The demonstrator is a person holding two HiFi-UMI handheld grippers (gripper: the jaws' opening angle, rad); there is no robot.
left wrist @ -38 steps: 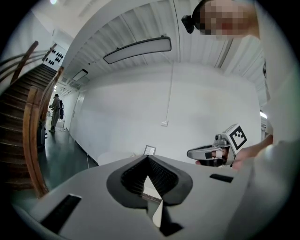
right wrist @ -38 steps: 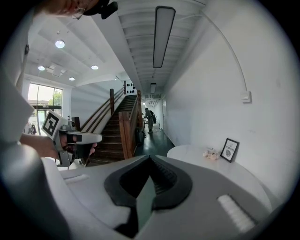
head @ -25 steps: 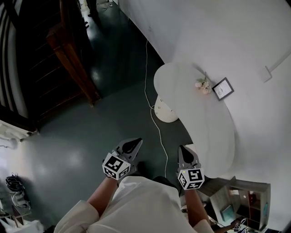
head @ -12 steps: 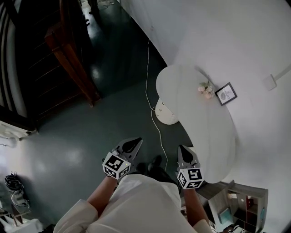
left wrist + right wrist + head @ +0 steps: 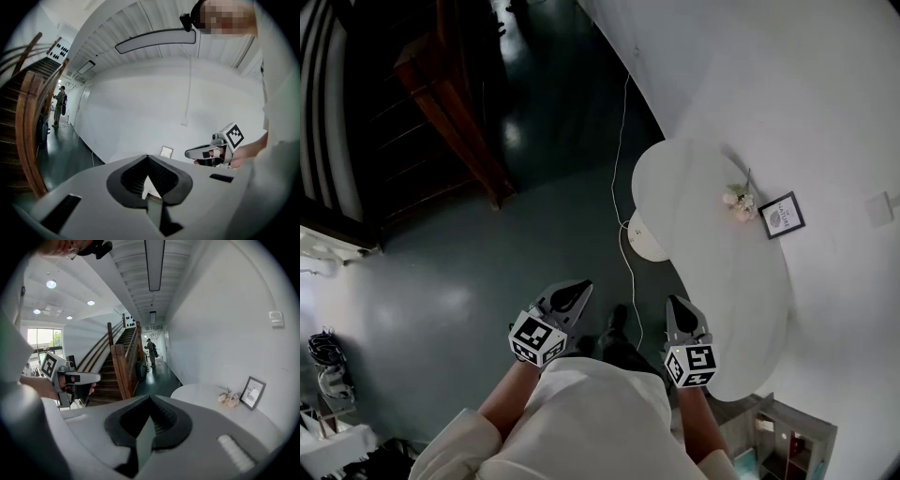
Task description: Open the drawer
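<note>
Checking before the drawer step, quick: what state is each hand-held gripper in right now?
Left hand-held gripper: closed, holding nothing.
Right hand-held gripper: closed, holding nothing.

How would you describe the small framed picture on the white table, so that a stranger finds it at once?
Look for the long white table with rounded ends along the white wall. Two small things sit on it side by side: a bunch of pale flowers and the framed picture. The picture is the flat rectangle with a dark frame.
</note>
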